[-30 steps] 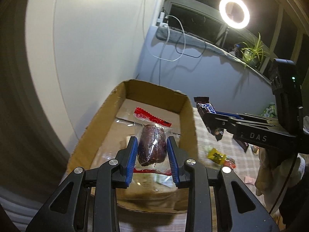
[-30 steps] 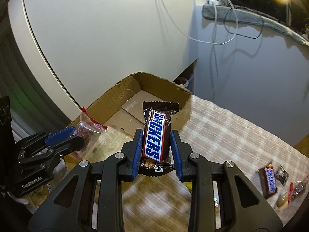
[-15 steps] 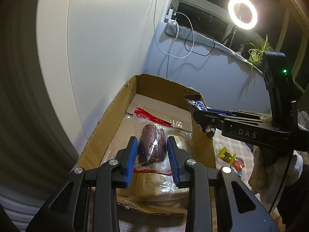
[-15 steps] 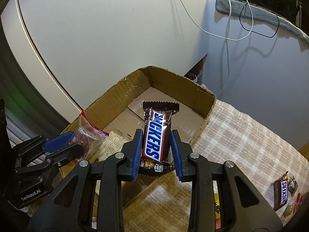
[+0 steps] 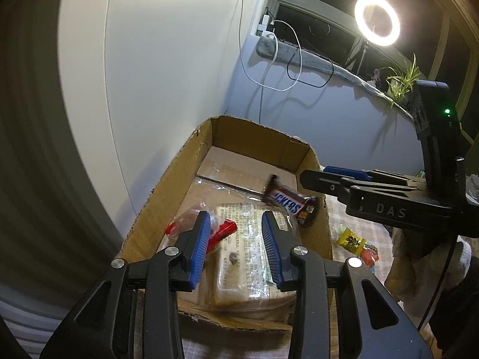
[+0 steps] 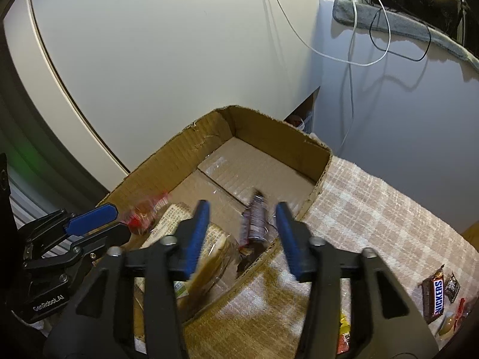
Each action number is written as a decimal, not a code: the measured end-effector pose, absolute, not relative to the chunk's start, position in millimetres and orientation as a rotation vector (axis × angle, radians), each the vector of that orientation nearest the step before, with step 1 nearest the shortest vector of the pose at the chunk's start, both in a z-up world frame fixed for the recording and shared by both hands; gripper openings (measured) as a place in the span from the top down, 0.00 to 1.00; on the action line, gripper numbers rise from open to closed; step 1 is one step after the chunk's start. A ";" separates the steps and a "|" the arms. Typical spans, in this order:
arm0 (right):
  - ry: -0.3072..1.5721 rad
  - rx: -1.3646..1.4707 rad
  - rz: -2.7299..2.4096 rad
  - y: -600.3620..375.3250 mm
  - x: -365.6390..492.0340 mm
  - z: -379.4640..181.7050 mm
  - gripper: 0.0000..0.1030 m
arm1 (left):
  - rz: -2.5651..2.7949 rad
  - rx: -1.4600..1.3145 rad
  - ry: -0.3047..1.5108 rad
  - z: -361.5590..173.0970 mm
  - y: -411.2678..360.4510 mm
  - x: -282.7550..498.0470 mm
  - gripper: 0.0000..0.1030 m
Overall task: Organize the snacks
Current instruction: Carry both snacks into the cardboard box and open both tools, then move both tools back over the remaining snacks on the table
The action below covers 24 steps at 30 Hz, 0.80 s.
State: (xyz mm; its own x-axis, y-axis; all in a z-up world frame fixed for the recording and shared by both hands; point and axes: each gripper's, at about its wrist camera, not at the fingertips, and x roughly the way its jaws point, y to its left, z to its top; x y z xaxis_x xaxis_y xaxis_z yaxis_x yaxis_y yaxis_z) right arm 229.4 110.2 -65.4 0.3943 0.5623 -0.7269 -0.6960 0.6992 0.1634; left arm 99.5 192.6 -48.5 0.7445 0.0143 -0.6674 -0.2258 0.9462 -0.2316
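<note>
Above the cardboard box [image 5: 176, 173] my left gripper [image 5: 235, 221] has its jaws opening. The clear packet with red ends [image 5: 223, 229] has slipped left of the pads and is dropping, blurred. My right gripper [image 6: 242, 209] is opening too. The Snickers bar [image 6: 256, 218] falls loose between its pads, touching neither. In the left wrist view the Snickers bar [image 5: 287, 202] tumbles just inside the box's right wall, under the right gripper [image 5: 314, 173]. The left gripper [image 6: 116, 221] and red-ended packet [image 6: 143, 212] show at the left of the right wrist view.
A clear bag with printed text [image 5: 245, 245] lies in the box's near end. The box [image 6: 269, 125] stands on a checked cloth [image 6: 374, 224] against a white wall. Another Snickers bar [image 6: 434, 296] and small wrapped snacks [image 5: 350, 239] lie on the cloth to the right.
Both grippers have let go. The red-ended packet left the left pads and the Snickers bar left the right pads; both are dropping into the box. The right gripper moved over the box.
</note>
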 end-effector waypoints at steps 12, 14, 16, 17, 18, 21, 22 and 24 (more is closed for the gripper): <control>0.815 -0.160 0.785 86.0 216.4 -50.3 0.51 | 0.111 -0.294 0.700 -37.7 178.4 93.2 0.67; 0.809 -0.158 0.778 78.7 213.5 -47.7 0.51 | 0.101 -0.290 0.701 -36.7 172.8 92.5 0.67; 0.805 -0.155 0.772 71.0 211.3 -45.6 0.50 | 0.089 -0.288 0.699 -35.4 167.3 90.9 0.67; 0.802 -0.151 0.767 65.9 209.8 -44.2 0.50 | 0.084 -0.286 0.699 -34.5 164.2 91.4 0.67; 0.799 -0.147 0.762 61.0 208.3 -43.3 0.50 | 0.078 -0.284 0.698 -33.8 161.1 91.0 0.67; 0.795 -0.138 0.748 46.6 203.9 -40.5 0.50 | 0.056 -0.280 0.697 -32.2 152.1 91.8 0.67; 0.793 -0.135 0.743 40.9 202.2 -39.4 0.50 | 0.043 -0.276 0.699 -31.9 147.0 92.3 0.67; 0.787 -0.131 0.731 28.2 198.4 -37.3 0.50 | 0.025 -0.271 0.701 -31.4 138.9 93.1 0.67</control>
State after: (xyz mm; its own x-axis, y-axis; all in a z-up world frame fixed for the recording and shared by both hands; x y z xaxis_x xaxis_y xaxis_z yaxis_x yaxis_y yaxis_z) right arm 198.4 28.2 -37.3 0.4770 0.5499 -0.6857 -0.6436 0.7498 0.1535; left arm 93.1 138.9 -31.4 0.7651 -0.0683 -0.6403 -0.1129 0.9647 -0.2378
